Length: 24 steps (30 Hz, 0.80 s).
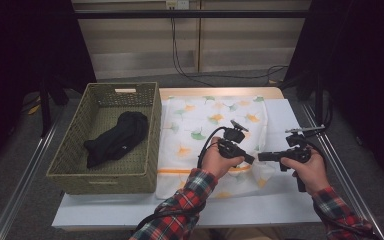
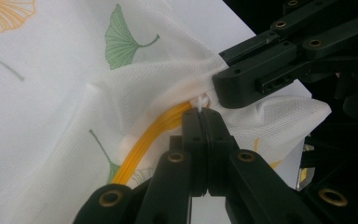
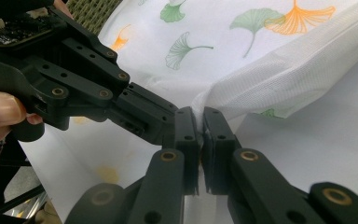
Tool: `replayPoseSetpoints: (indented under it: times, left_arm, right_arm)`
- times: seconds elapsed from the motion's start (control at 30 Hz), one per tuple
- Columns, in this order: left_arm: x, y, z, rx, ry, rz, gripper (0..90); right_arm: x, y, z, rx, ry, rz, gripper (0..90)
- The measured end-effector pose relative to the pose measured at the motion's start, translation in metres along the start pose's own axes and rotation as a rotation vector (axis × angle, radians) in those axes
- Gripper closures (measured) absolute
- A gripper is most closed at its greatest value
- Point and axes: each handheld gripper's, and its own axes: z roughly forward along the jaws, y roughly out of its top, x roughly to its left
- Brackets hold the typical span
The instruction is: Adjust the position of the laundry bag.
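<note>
The fingers (image 2: 193, 135) of the left gripper (image 1: 245, 156) are pressed together on the small white zipper pull at the end of the orange-yellow zipper (image 2: 144, 140) of a white mesh laundry bag printed with green and orange ginkgo leaves (image 1: 200, 120). That grip seems meant for drawing the zipper along its track.

At the left of the high view, a woven olive-green basket (image 1: 152, 107) stands on the tabletop (image 1: 290, 200), touching the bag's left edge. A crumpled black garment (image 1: 115, 137) lies inside it, probably waiting to go into the bag.

The bag itself lies flat across the middle of that frame, its near right corner lifted off the white surface between the two tools.

Right of centre, the right gripper (image 1: 261, 156) points leftward, tip to tip with the other. Its fingers (image 3: 216, 140) pinch a fold of mesh just beside the zipper end, likely to hold the cloth taut so that the slider can run without dragging the bag.
</note>
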Motion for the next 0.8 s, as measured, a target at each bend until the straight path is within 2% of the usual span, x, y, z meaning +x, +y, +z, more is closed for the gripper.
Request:
replayPoseSetpoints:
  times: [0.03, 0.07, 0.13, 0.3, 0.43, 0.8]
  left_arm:
    - [-0.0007, -0.0001, 0.0006, -0.003, 0.009, 0.001, 89.5]
    - [-0.0006, -0.0002, 0.0009, 0.001, -0.002, -0.003, 89.6]
    - [-0.0017, 0.0001, 0.0018, 0.013, -0.008, 0.014, 90.0]
    - [-0.0037, 0.0013, -0.0018, 0.012, 0.006, 0.025, 90.0]
    - [-0.0060, 0.0038, -0.0032, 0.028, 0.011, 0.044, 90.0]
    - [-0.0057, 0.0038, -0.0011, 0.046, -0.001, 0.031, 90.0]
  right_arm:
    - [-0.0001, -0.0002, -0.0001, 0.003, -0.004, -0.003, 86.6]
    - [0.0001, -0.0004, -0.0002, 0.003, -0.003, -0.001, 86.6]
    - [-0.0001, -0.0007, -0.0002, 0.006, -0.003, -0.003, 86.6]
    - [-0.0007, -0.0013, -0.0034, -0.001, 0.002, 0.006, 86.7]
    - [-0.0013, -0.0018, -0.0061, -0.006, 0.010, 0.009, 86.8]
    - [-0.0022, -0.0023, -0.0093, 0.003, 0.005, 0.005, 87.0]
